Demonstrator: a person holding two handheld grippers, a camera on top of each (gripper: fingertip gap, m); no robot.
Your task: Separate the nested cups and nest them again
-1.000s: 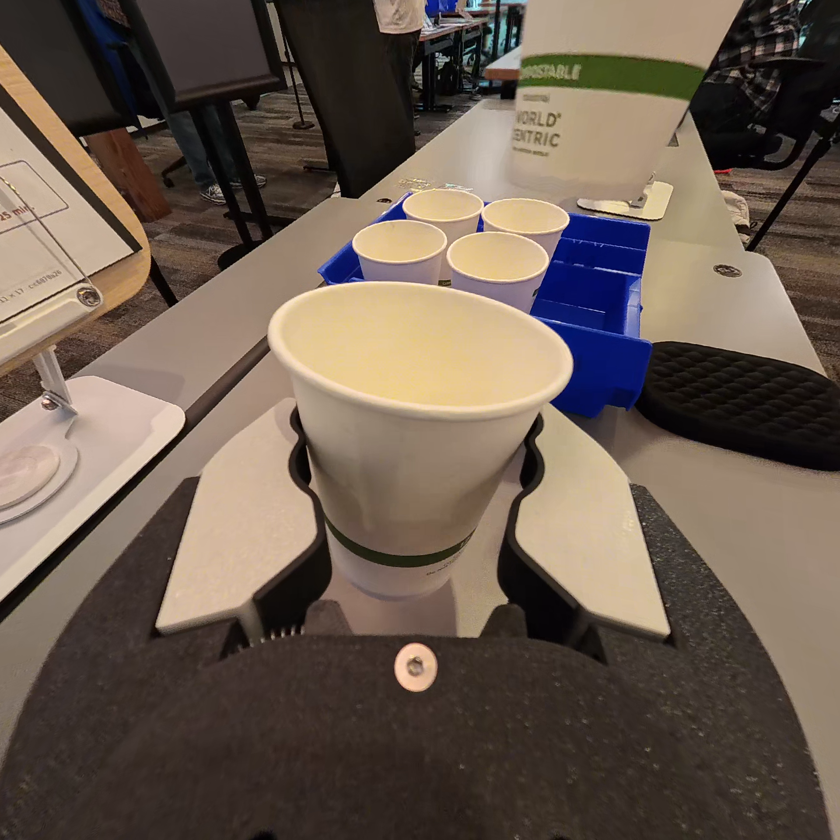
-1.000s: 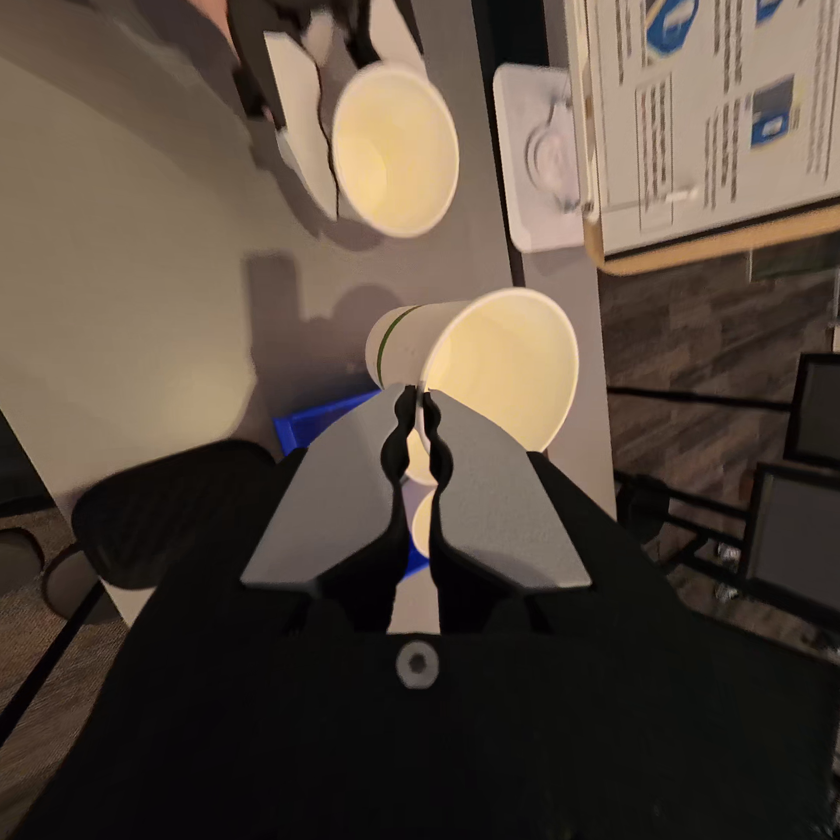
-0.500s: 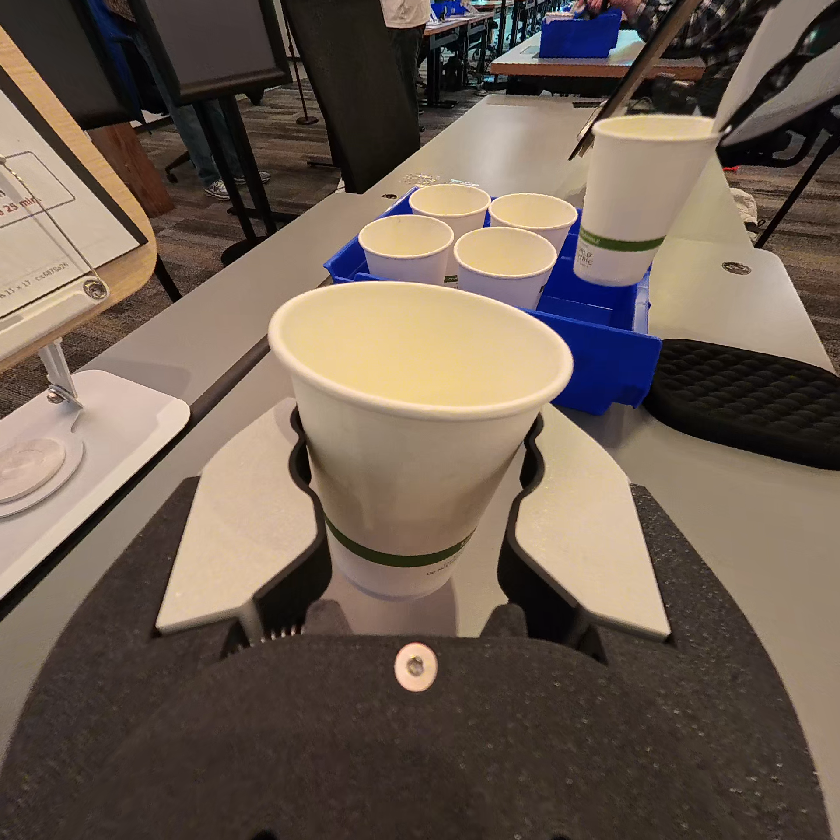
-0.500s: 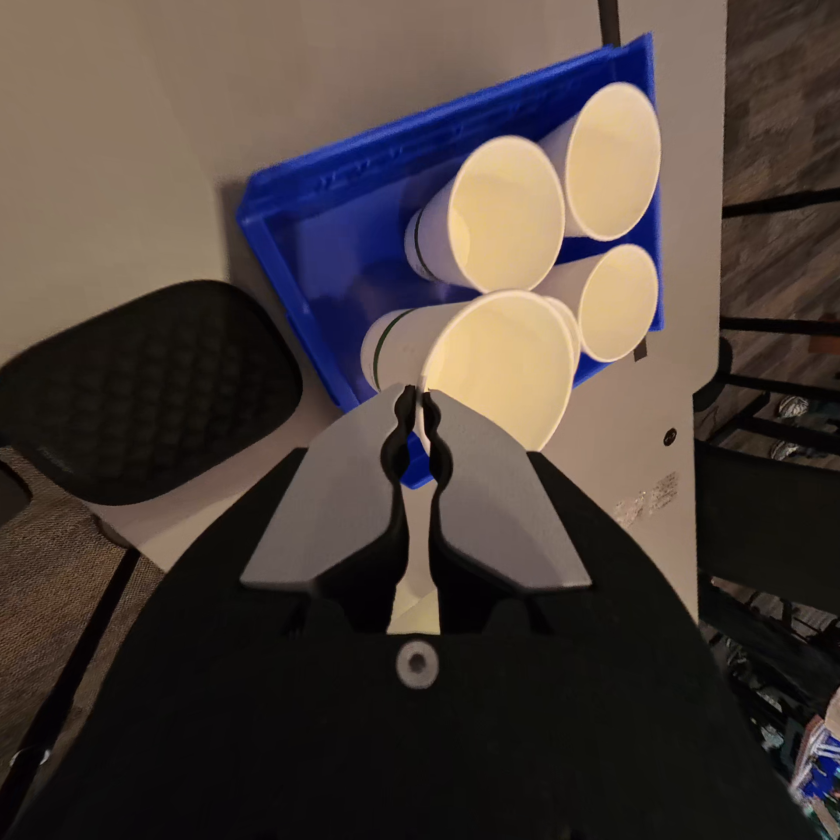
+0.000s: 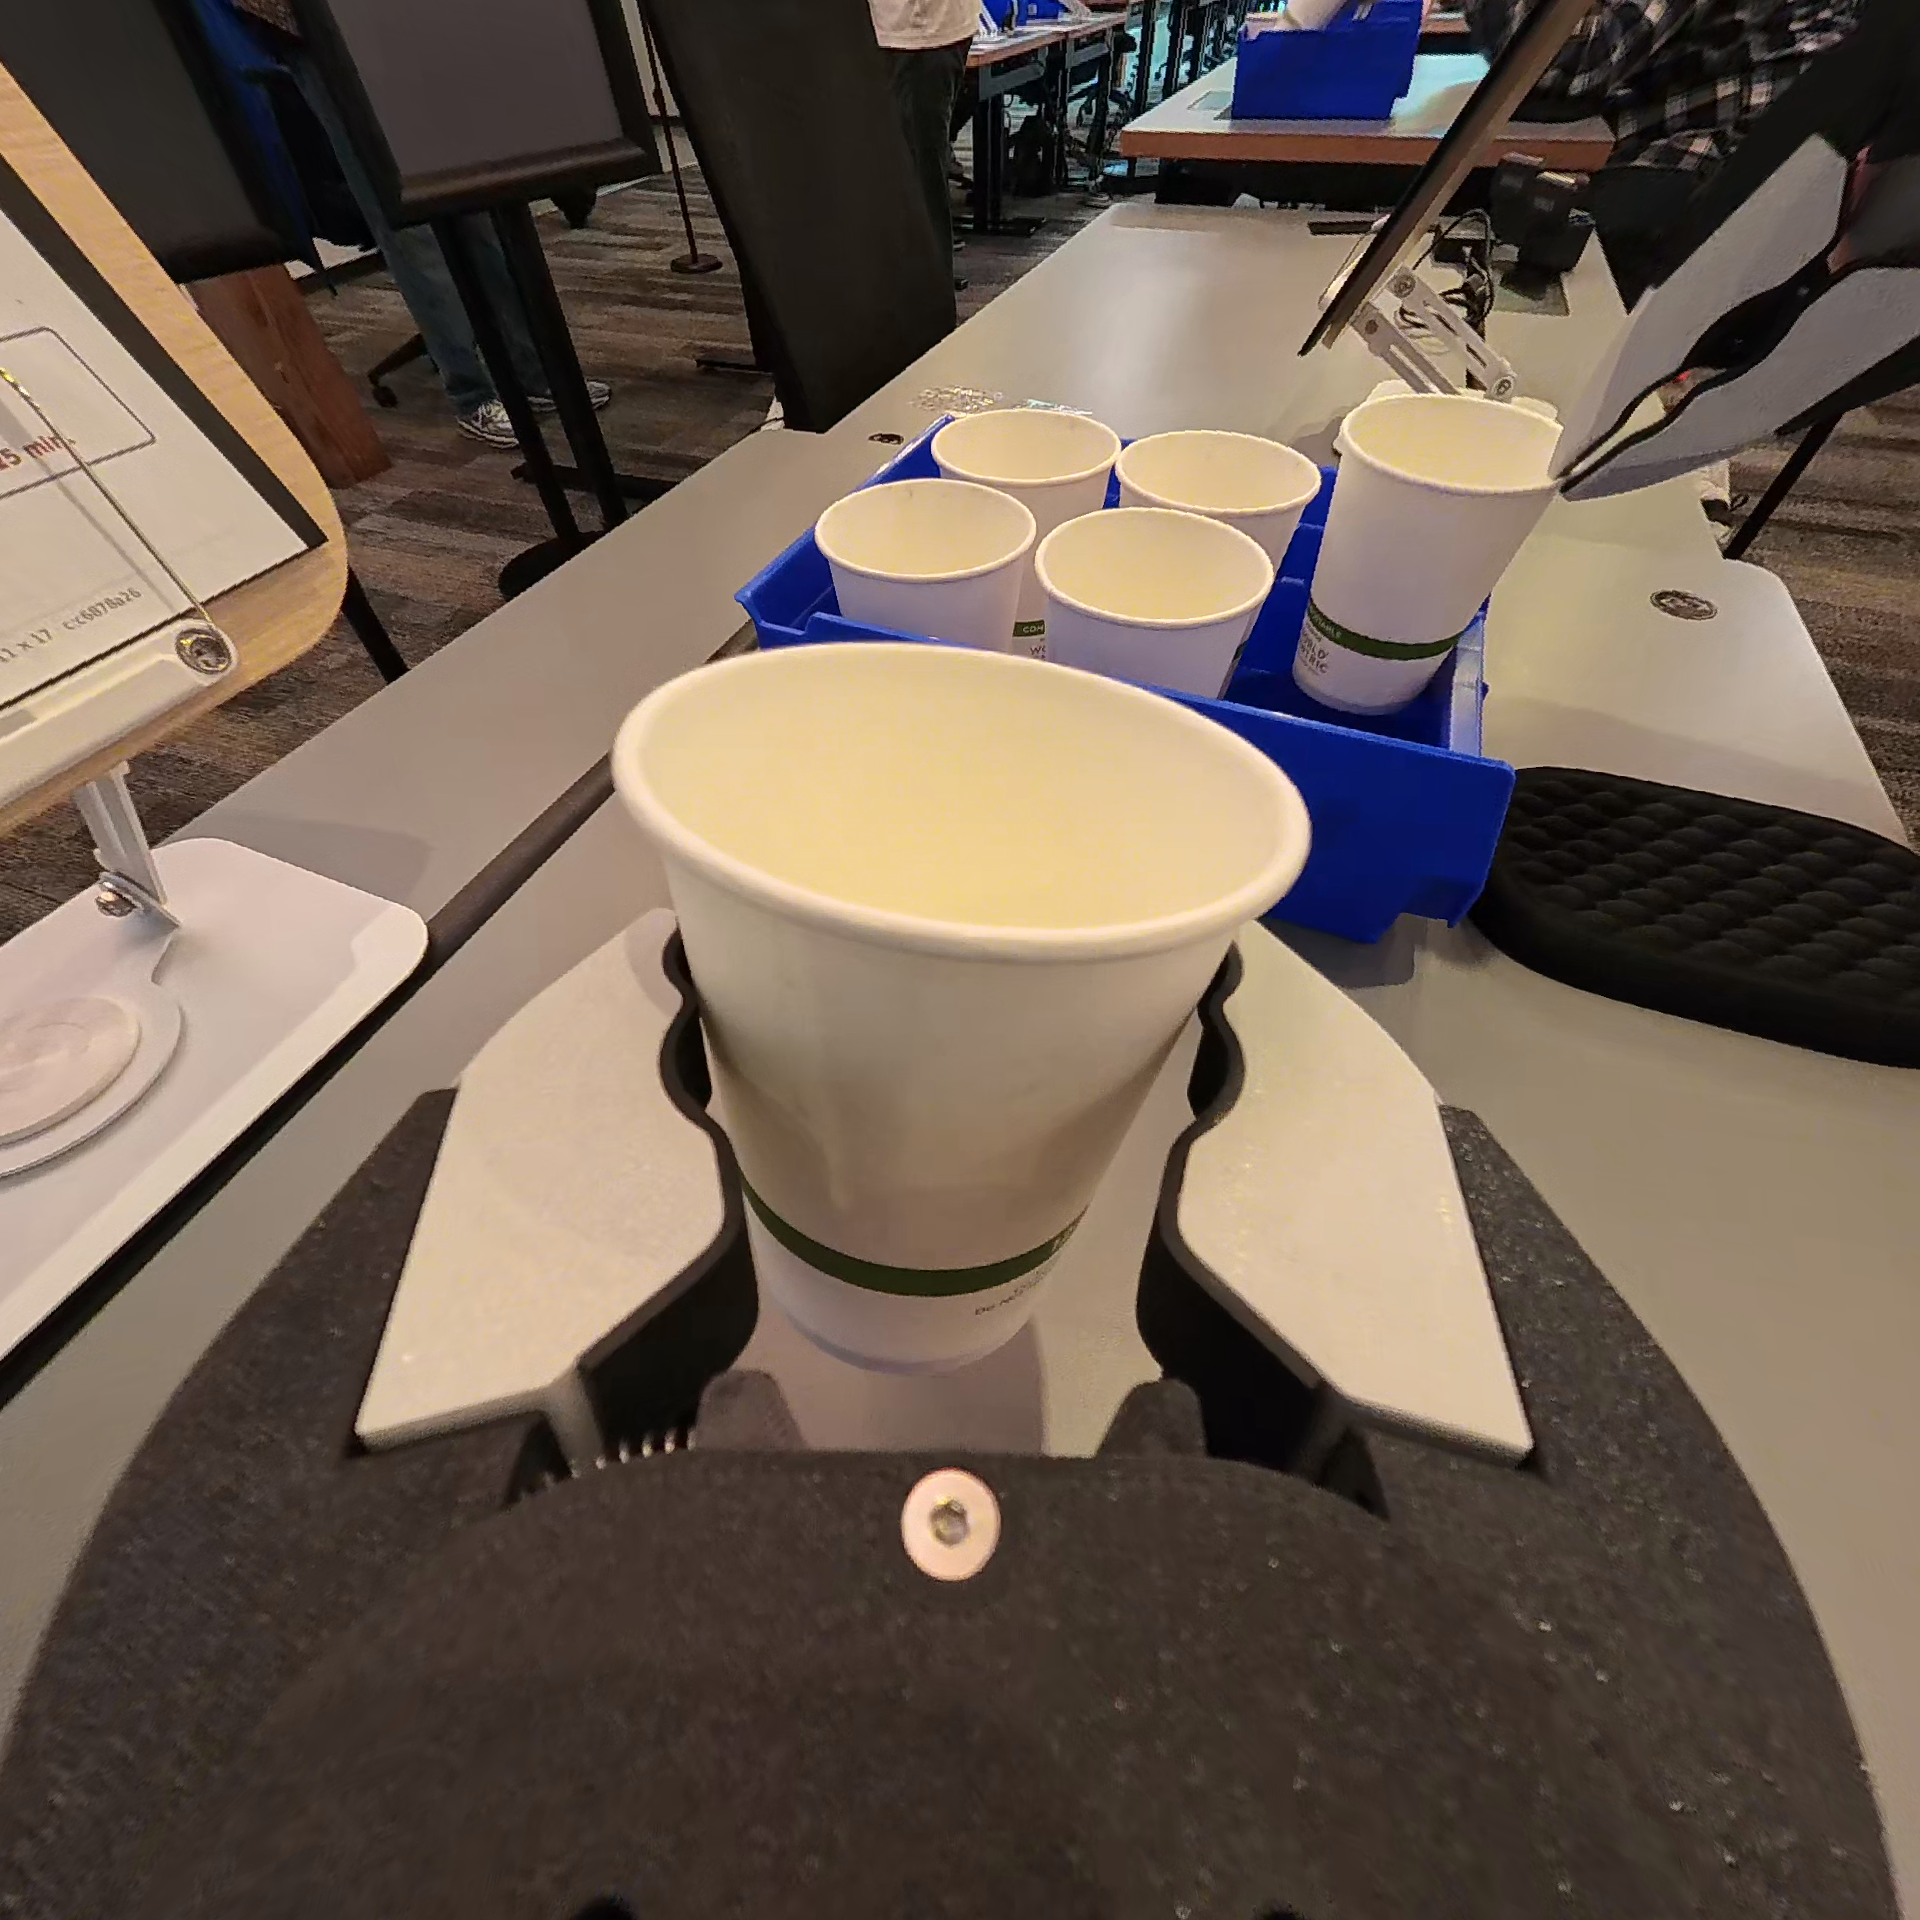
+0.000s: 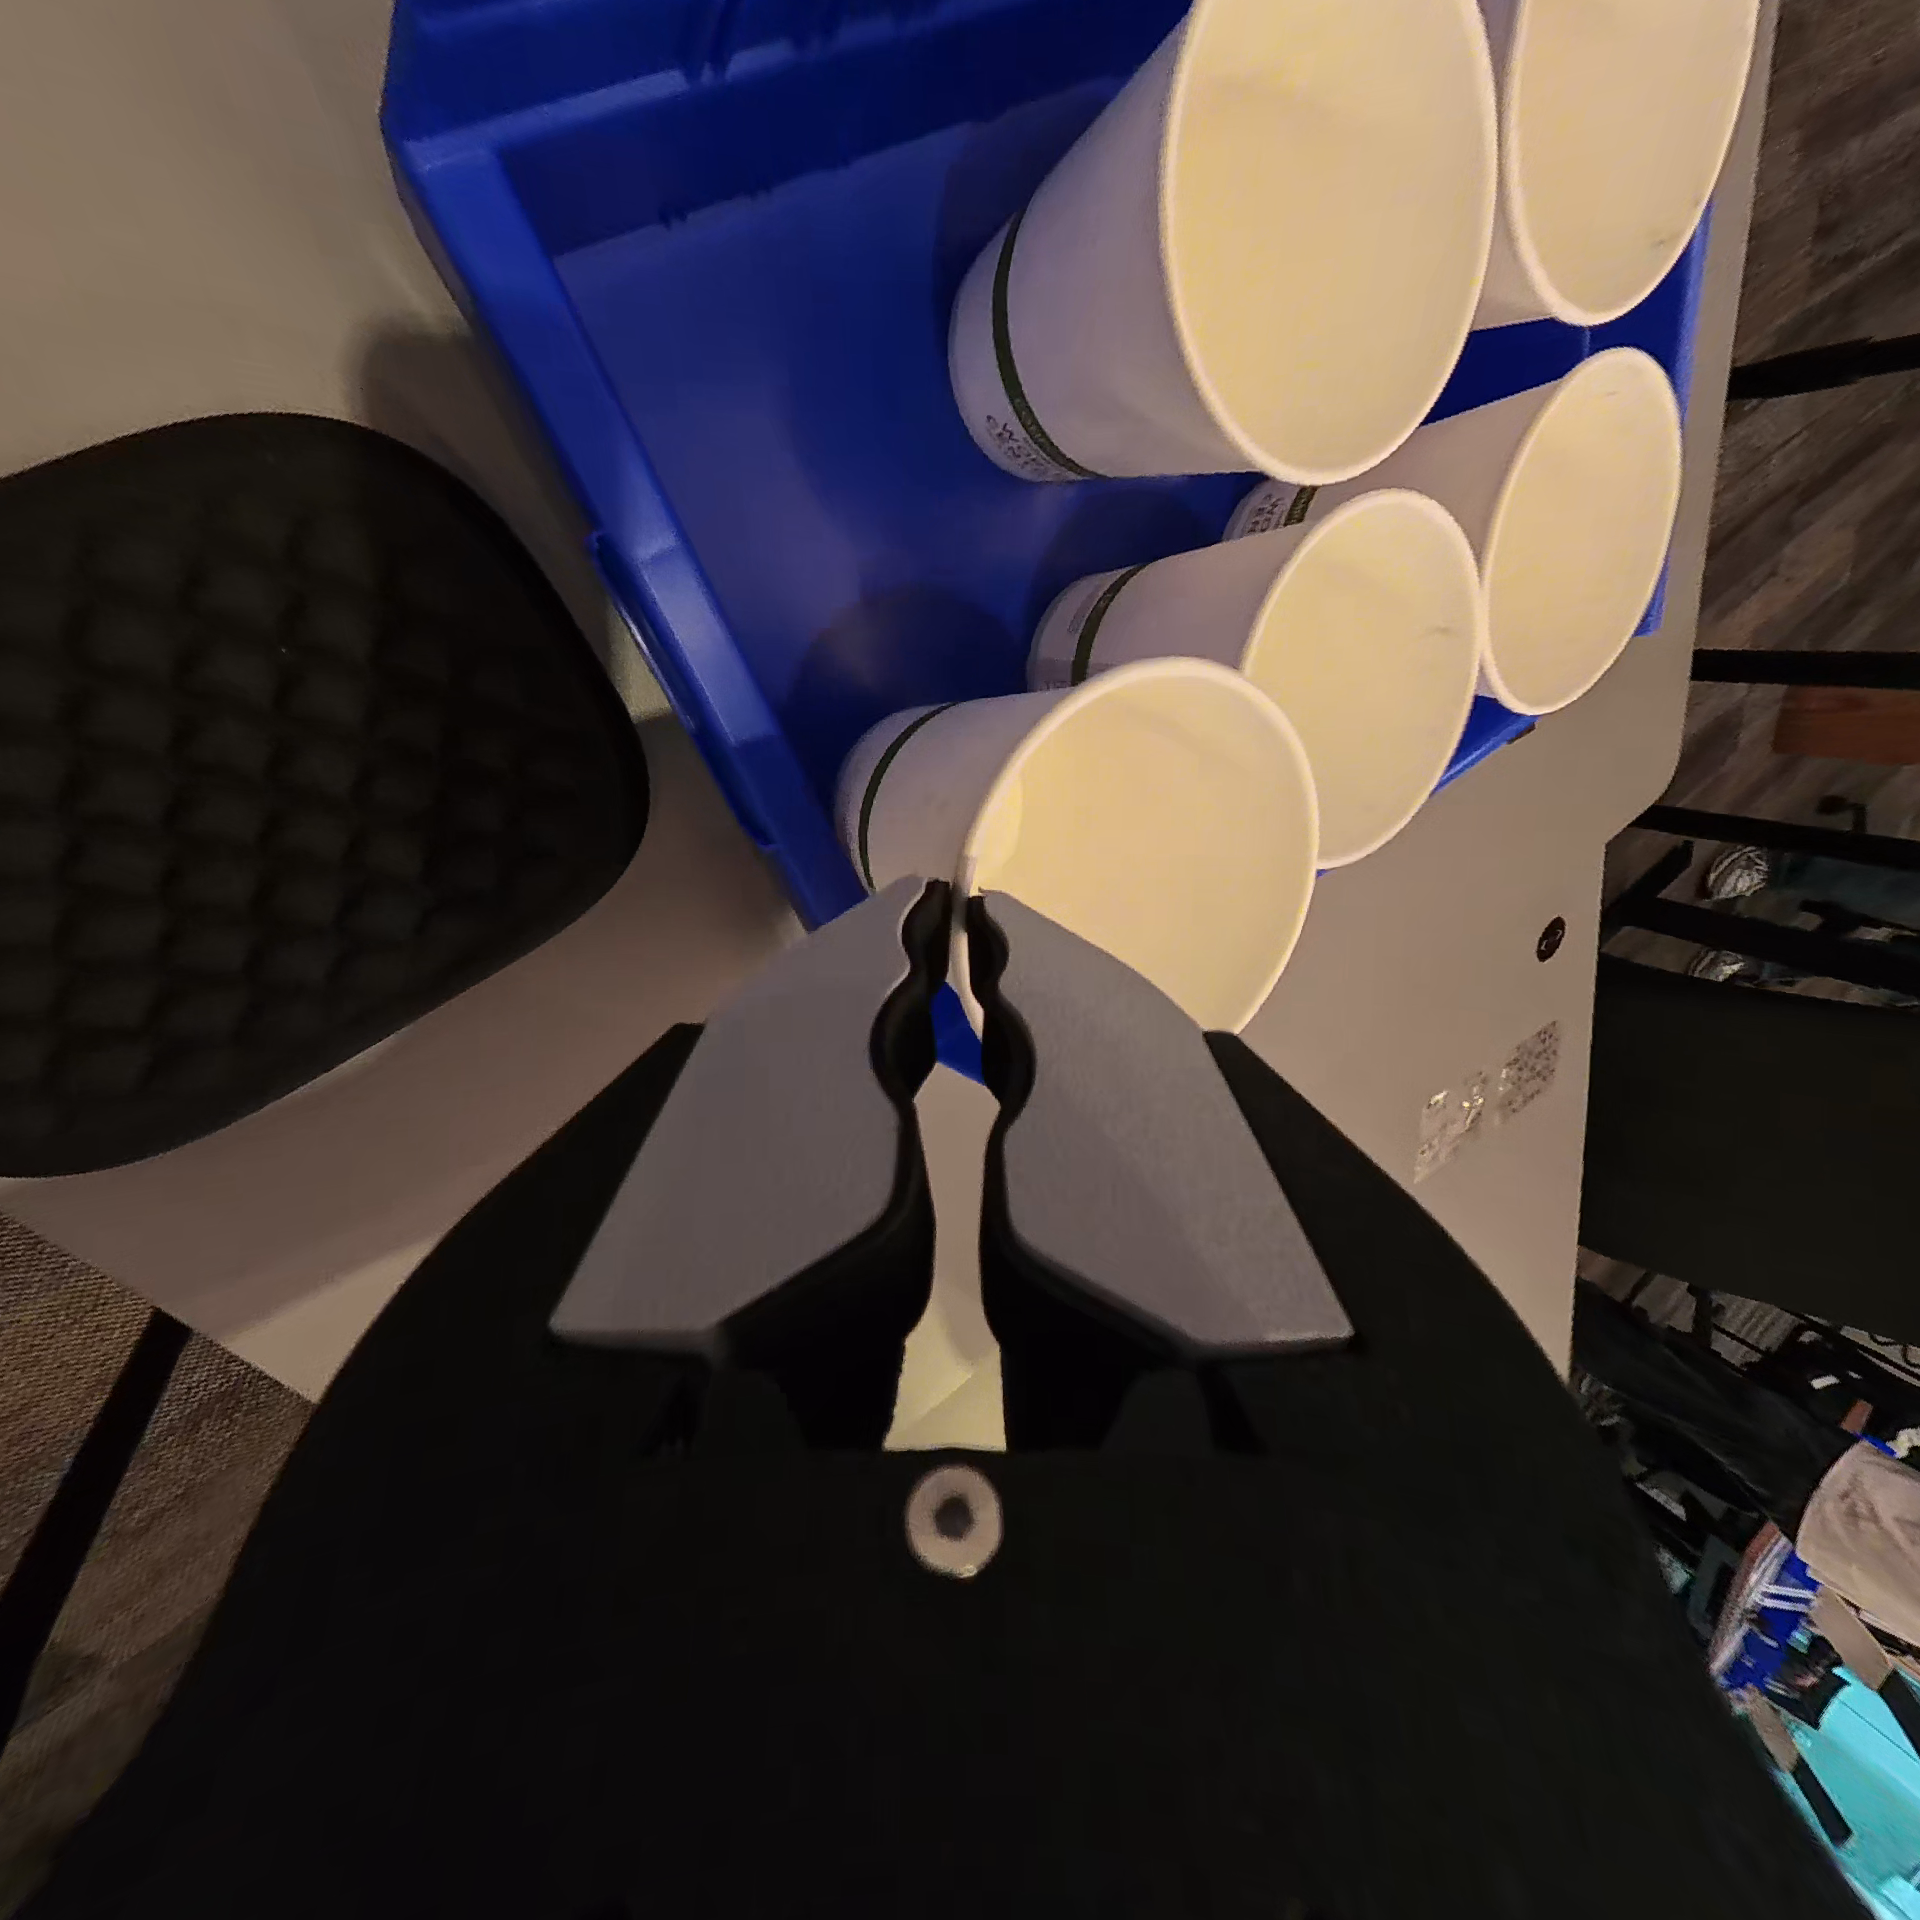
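Note:
My left gripper (image 5: 956, 945) is shut on a white paper cup with a green band (image 5: 956, 1039) and holds it upright just above the grey table. A blue bin (image 5: 1382, 821) stands ahead with several upright white cups (image 5: 1143, 582) in its left part. My right gripper (image 6: 951, 894) is shut on the rim of another white cup (image 6: 1143, 831), which hangs slightly tilted, low in the bin's (image 6: 665, 416) right compartment. I cannot tell whether it touches the floor. That cup (image 5: 1413, 551) and the right gripper (image 5: 1579, 478) also show in the left wrist view.
A black textured pad (image 5: 1714, 914) lies on the table right of the bin; it also shows in the right wrist view (image 6: 260, 779). A sign on a white stand (image 5: 156, 1039) is at the left. The table's far edge, chairs and people lie beyond.
My right gripper has carried its cup from above the table near the left gripper over to the bin and lowered it into the right compartment. My left gripper and its cup have stayed put.

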